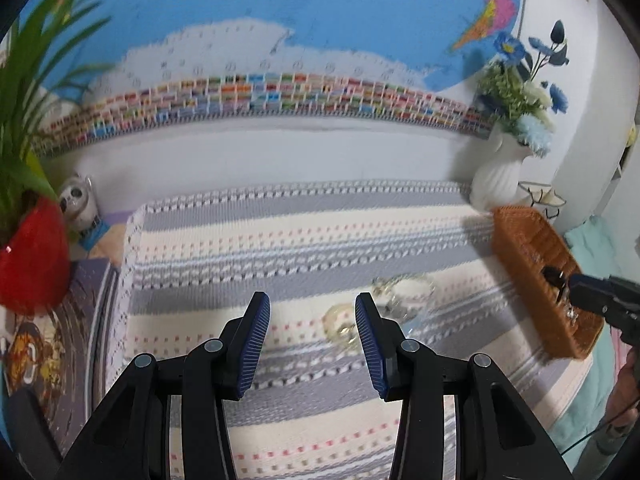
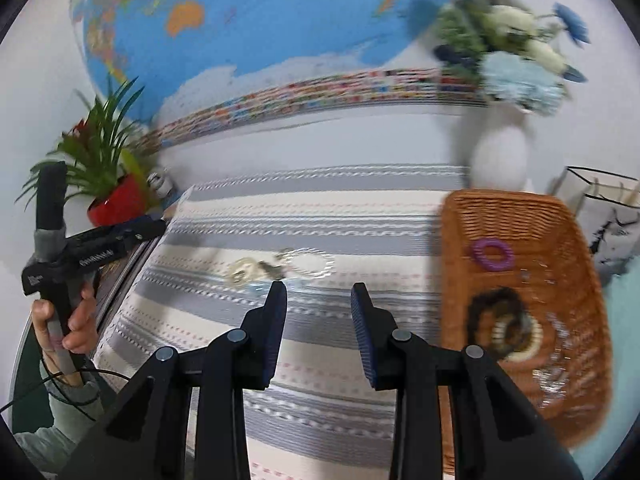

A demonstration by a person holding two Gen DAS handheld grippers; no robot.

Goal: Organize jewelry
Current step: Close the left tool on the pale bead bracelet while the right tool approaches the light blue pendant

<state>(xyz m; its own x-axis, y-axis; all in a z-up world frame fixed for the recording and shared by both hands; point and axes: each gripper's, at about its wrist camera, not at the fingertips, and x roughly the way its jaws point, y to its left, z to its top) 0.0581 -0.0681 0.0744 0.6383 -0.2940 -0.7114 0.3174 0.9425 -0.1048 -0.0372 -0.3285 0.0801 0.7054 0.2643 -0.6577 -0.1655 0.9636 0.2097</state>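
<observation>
both grippers stood apart and empty over the striped mat (image 1: 304,240): the left gripper (image 1: 313,338) had its blue pads set fairly wide with only cloth between them, and the right gripper (image 2: 319,330) had its pads somewhat narrower, also closed on nothing. in the right wrist view the person's hand (image 2: 66,332) was wrapped round the handle of the left tool at the mat's left edge, probably so it could come at the loose pieces from that side while the right one worked the basket side. the jewelry not yet put away lay in the middle of the mat: a pale ring-shaped piece (image 2: 242,270) beside a clear beaded bracelet (image 2: 312,262), the two near each other and blurred, so whether they touched could not be told. the wicker basket (image 2: 456,240) sat at the mat's right edge, close to the white vase (image 2: 500,156), which would seem to make it the place for sorted pieces. inside it lay a purple coil ring (image 2: 492,254) toward the far end, a dark fuzzy band (image 2: 482,312) around or overlapping a cream beaded loop (image 2: 528,350) nearer the camera, and some glinting chain-like bits too smeared to name. judging from this, part of the sorting was done and the mat's two pieces remained.
</observation>
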